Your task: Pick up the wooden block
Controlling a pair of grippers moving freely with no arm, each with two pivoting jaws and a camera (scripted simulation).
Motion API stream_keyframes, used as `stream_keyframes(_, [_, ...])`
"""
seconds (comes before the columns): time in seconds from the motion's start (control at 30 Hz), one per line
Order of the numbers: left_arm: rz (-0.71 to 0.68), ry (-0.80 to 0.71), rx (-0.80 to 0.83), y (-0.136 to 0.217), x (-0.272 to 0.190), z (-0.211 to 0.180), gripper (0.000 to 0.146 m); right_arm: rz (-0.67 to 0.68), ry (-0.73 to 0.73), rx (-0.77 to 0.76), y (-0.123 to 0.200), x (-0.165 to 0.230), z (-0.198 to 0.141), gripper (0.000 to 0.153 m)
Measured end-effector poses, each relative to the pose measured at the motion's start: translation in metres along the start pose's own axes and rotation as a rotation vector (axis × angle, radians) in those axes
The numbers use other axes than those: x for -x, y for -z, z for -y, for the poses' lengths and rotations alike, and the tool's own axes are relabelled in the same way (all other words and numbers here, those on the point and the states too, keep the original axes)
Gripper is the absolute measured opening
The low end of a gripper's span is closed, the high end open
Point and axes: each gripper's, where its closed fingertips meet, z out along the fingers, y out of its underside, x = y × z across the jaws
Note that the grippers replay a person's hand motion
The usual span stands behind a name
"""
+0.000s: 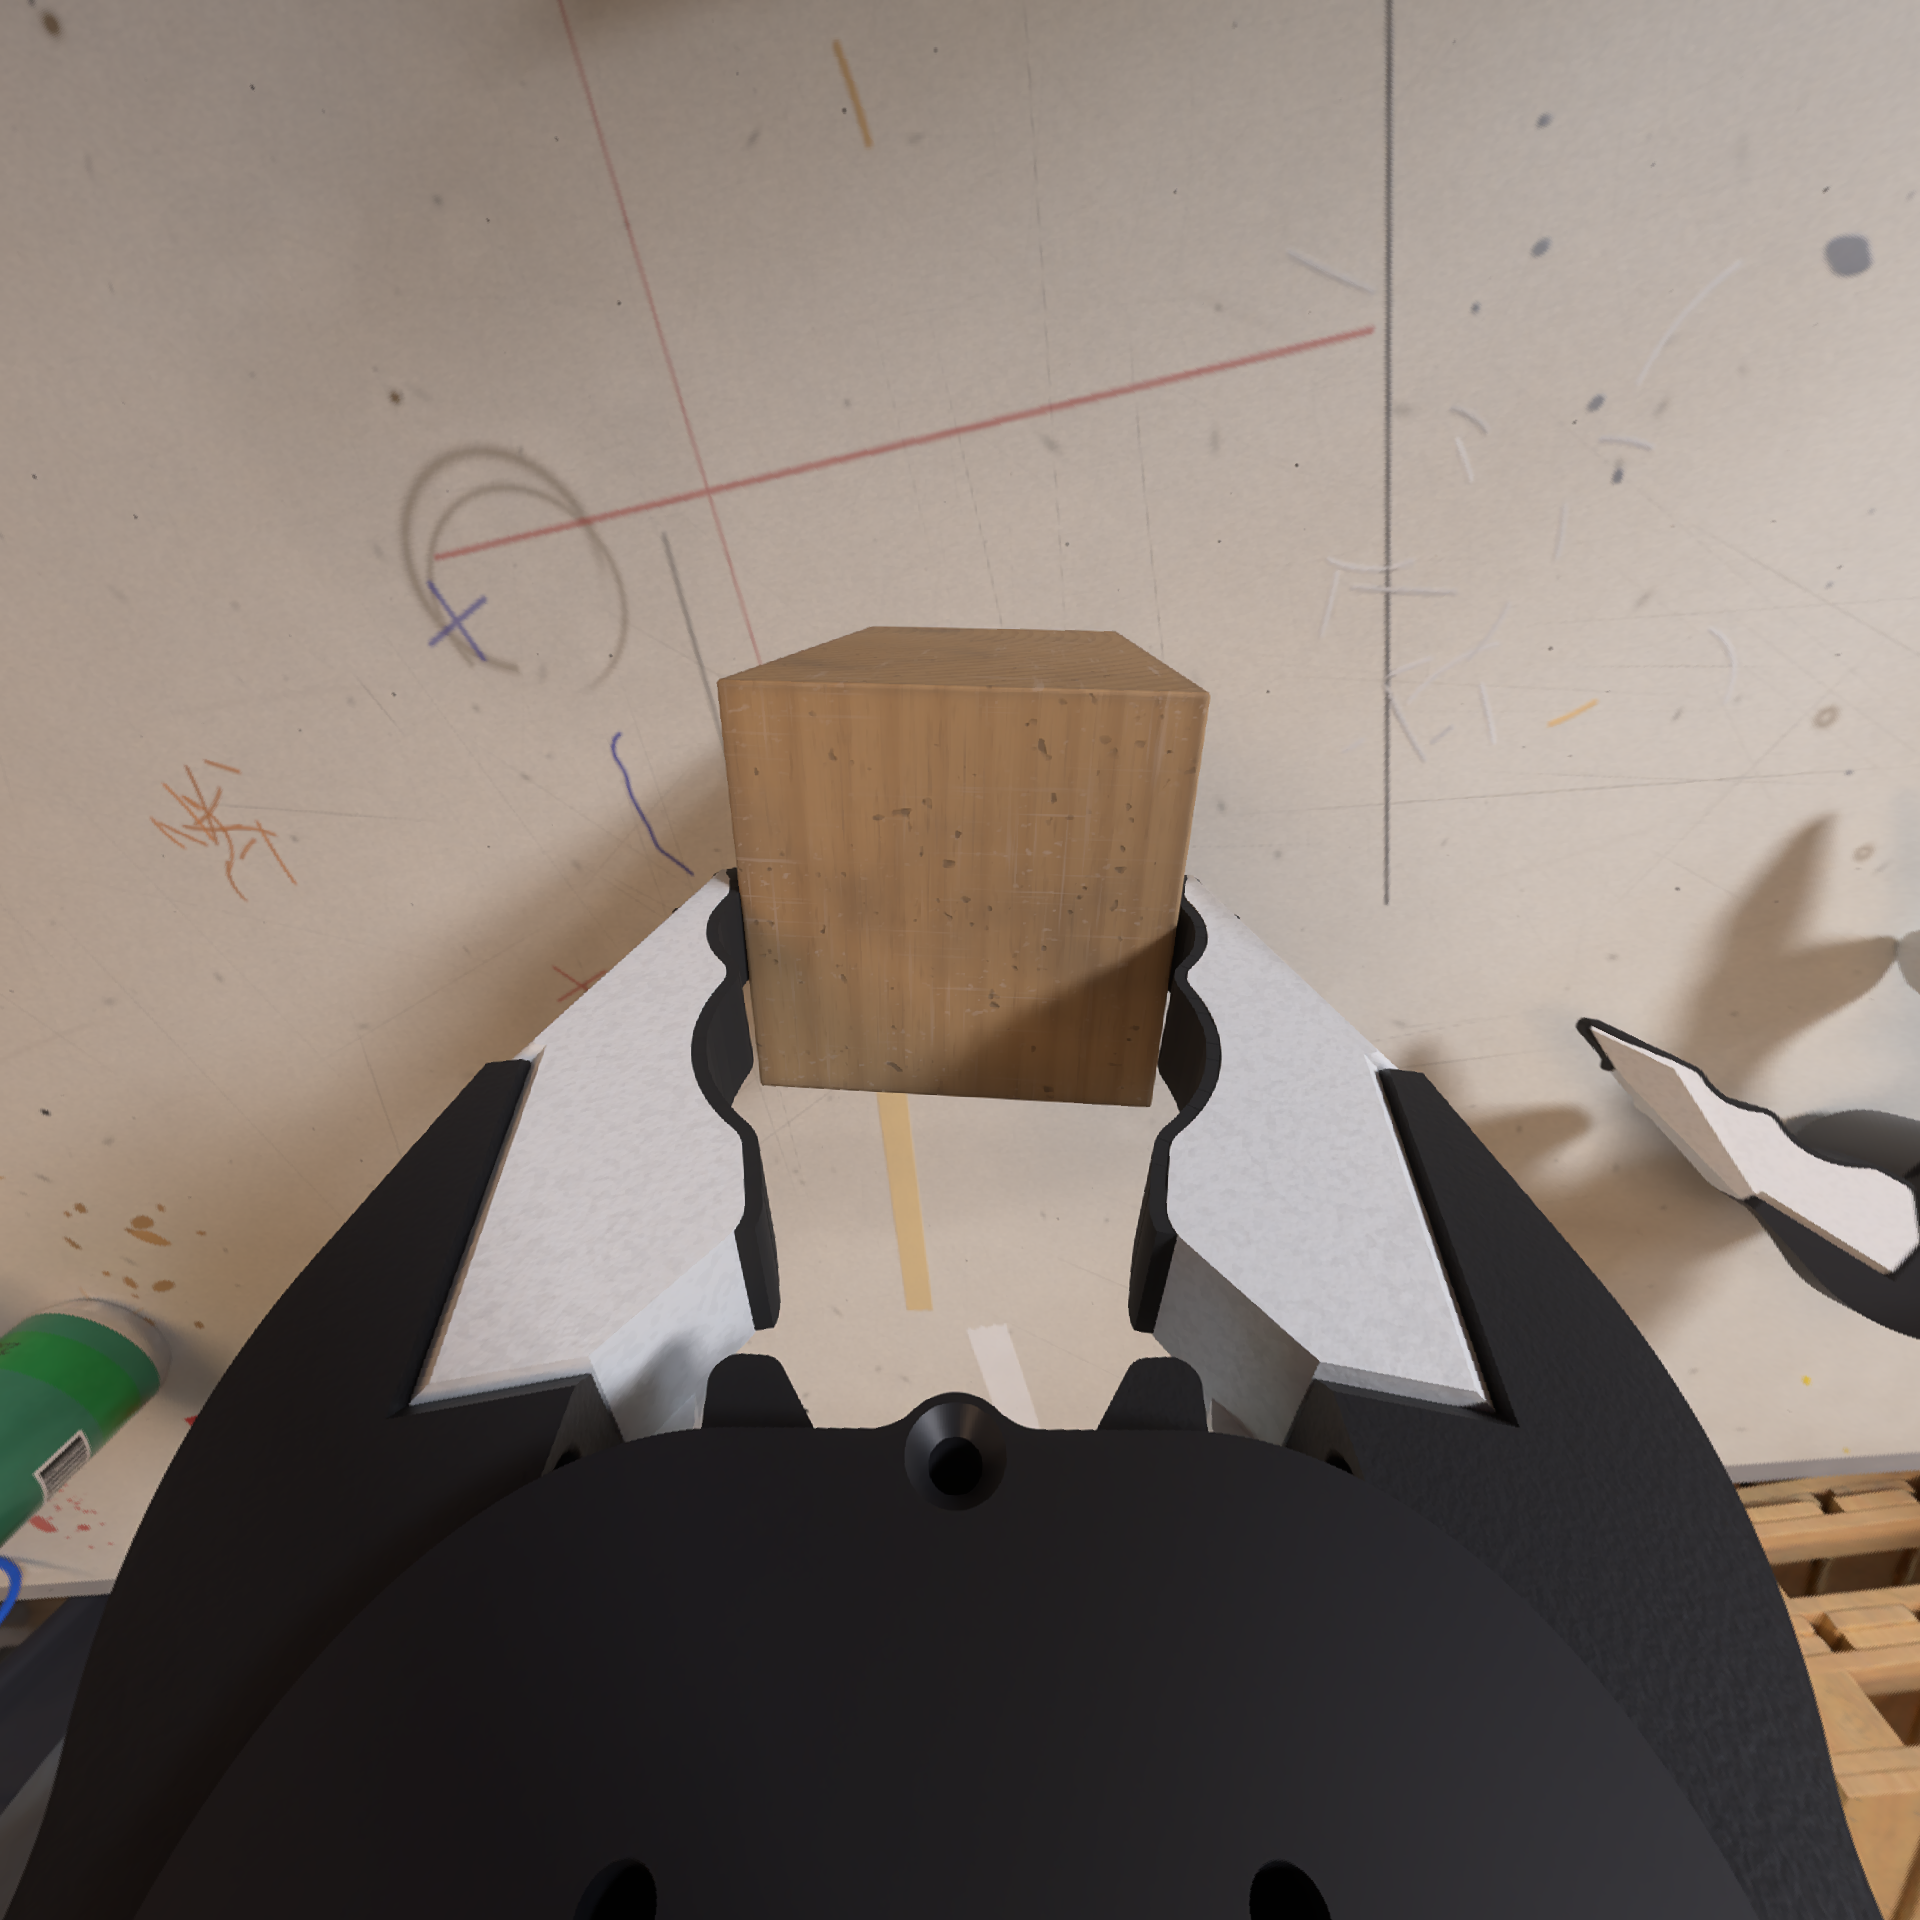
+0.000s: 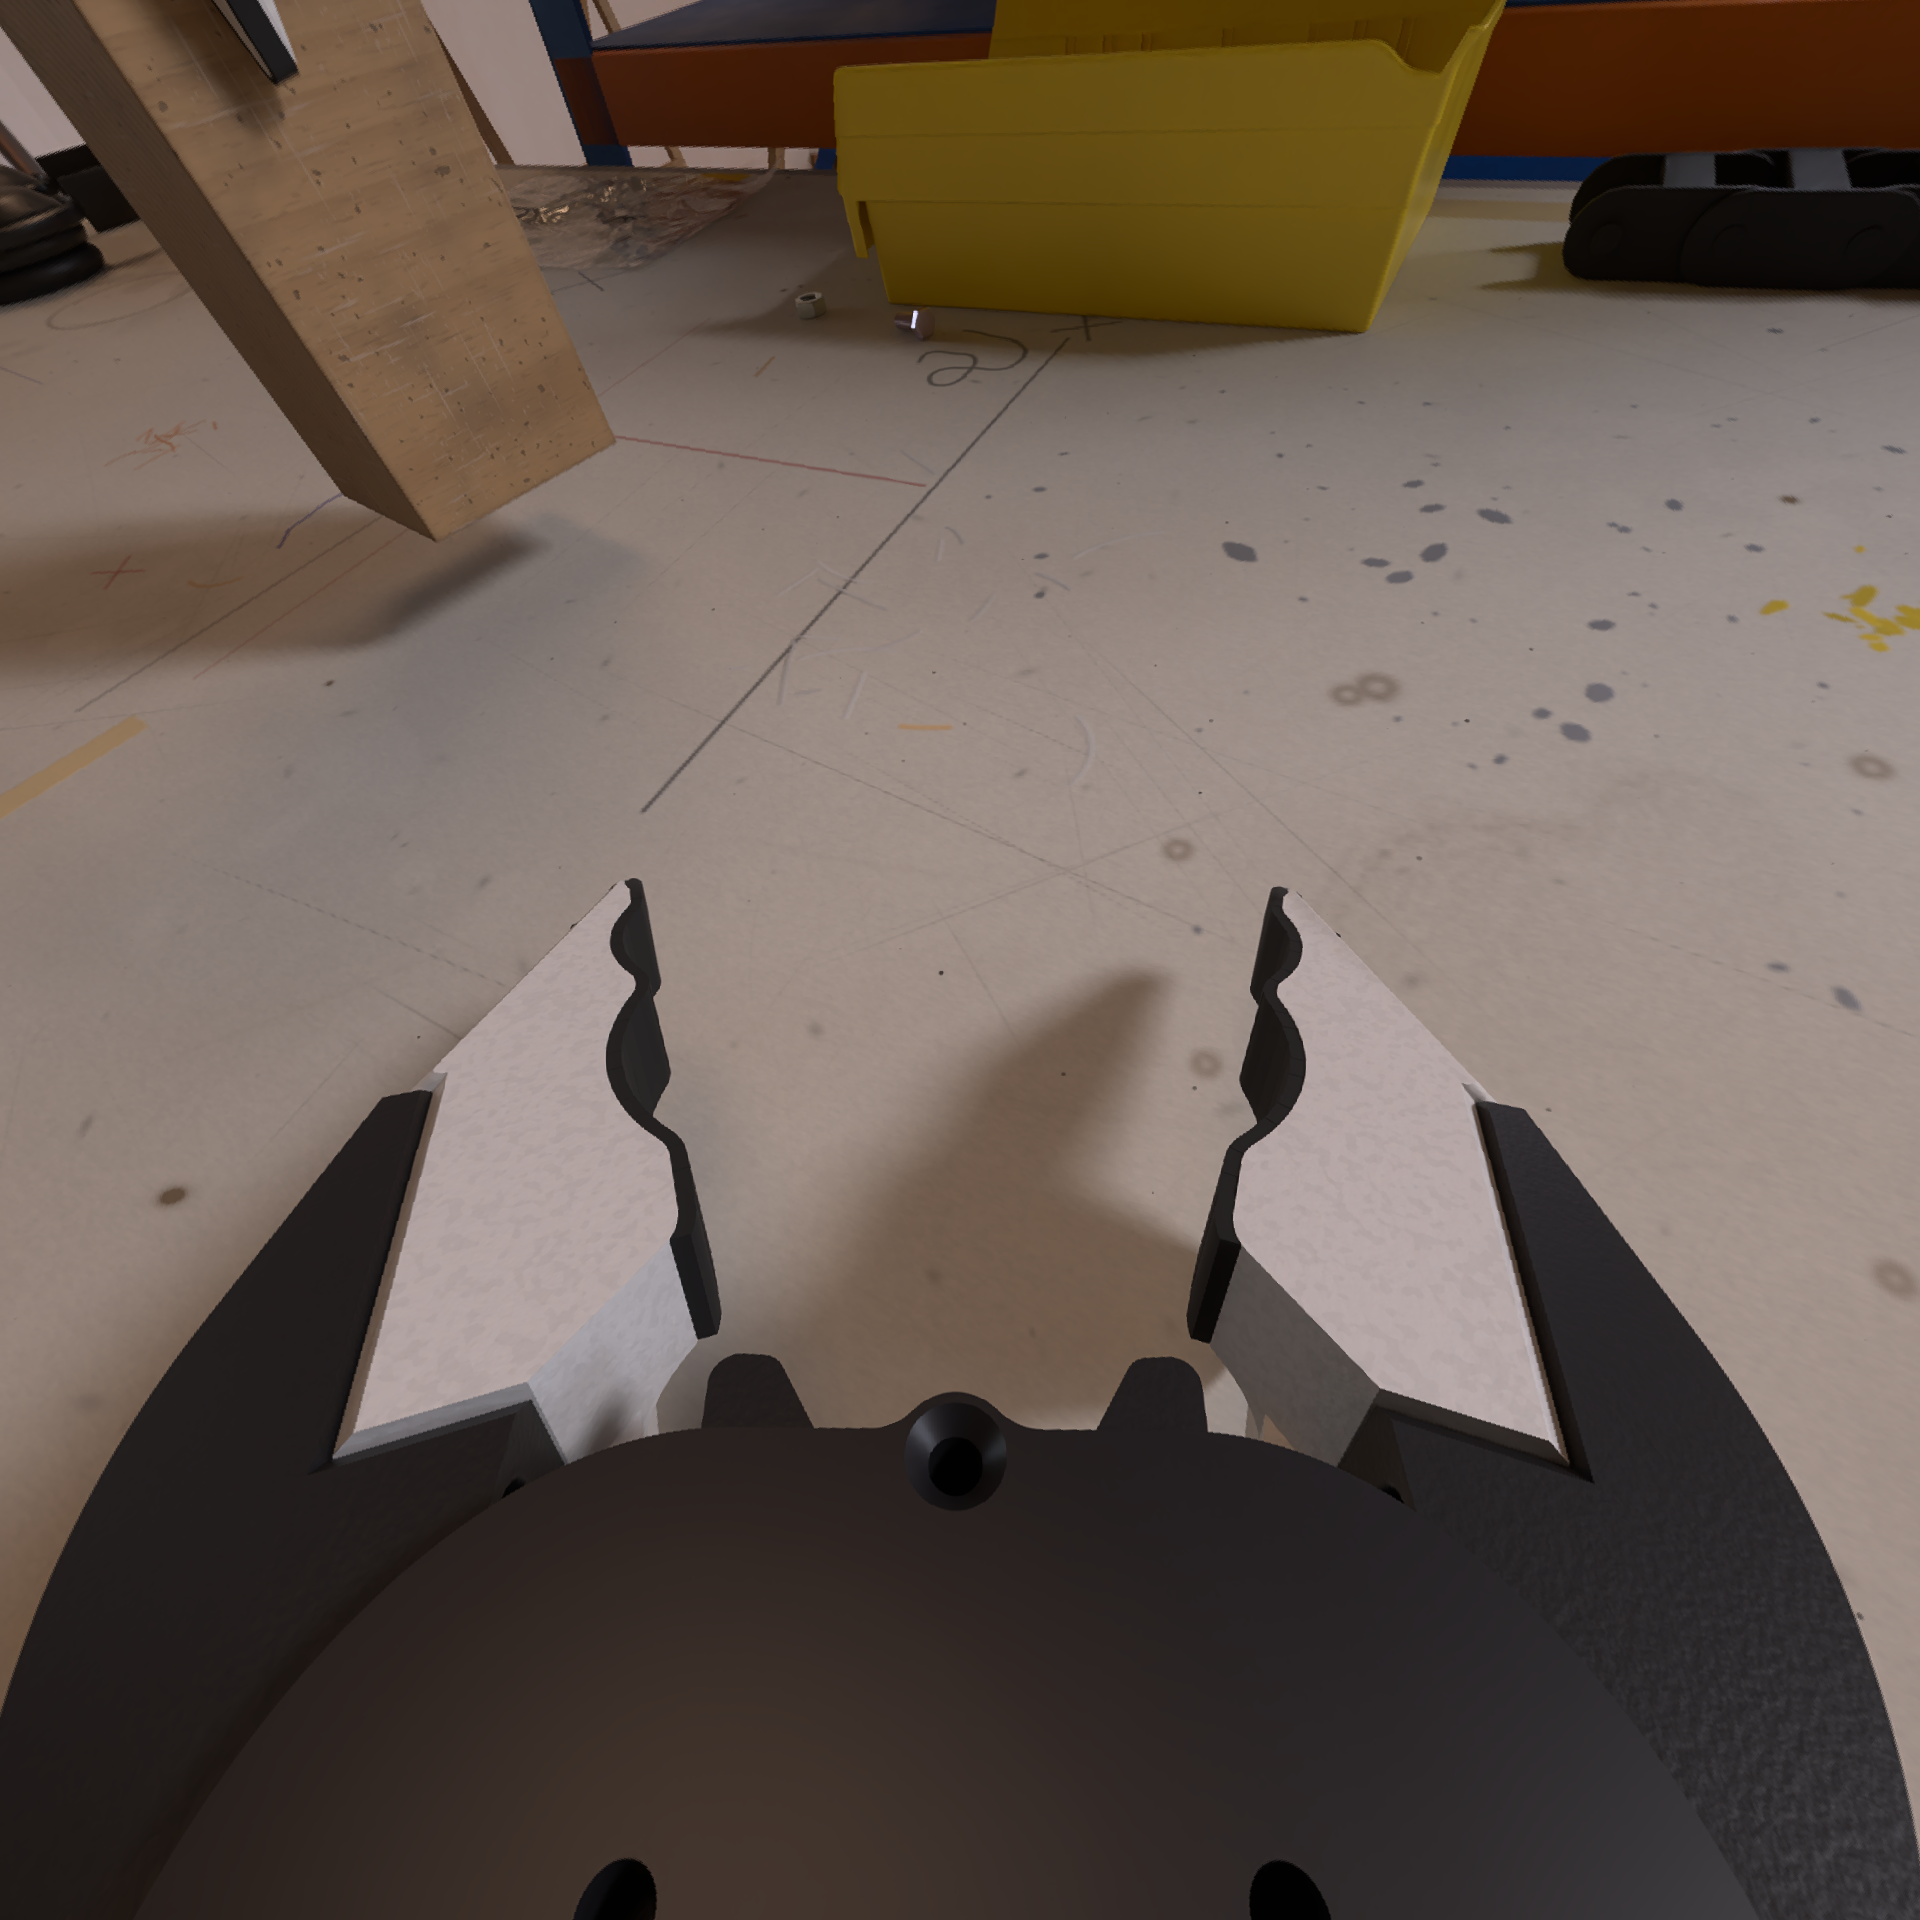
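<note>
The wooden block [image 1: 956,873] is a light brown speckled block. My left gripper [image 1: 958,883] is shut on it, one fingertip on each side, and holds it tilted above the marked tabletop [image 1: 1039,312]. In the right wrist view the block [image 2: 353,260] hangs at the upper left, clear of the surface, with its shadow below it. My right gripper [image 2: 954,894] is open and empty, low over the tabletop [image 2: 1143,644], to the right of the block. One finger of it [image 1: 1756,1153] shows at the right edge of the left wrist view.
A yellow bin [image 2: 1153,177] stands at the back, with a small nut [image 2: 810,304] and a bolt [image 2: 912,322] before it. A black cable chain [image 2: 1745,223] lies at the far right. A green tube [image 1: 62,1403] lies at the table's near left edge. Wooden crates [image 1: 1849,1662] sit below.
</note>
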Motion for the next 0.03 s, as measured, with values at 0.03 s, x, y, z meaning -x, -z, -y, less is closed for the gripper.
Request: stream_keyframes(0.03, [-0.007, 0.006, 0.001, 0.0028, 0.0006, -0.0003, 0.08, 0.001, -0.001, 0.0, 0.0, 0.0, 0.0, 0.115])
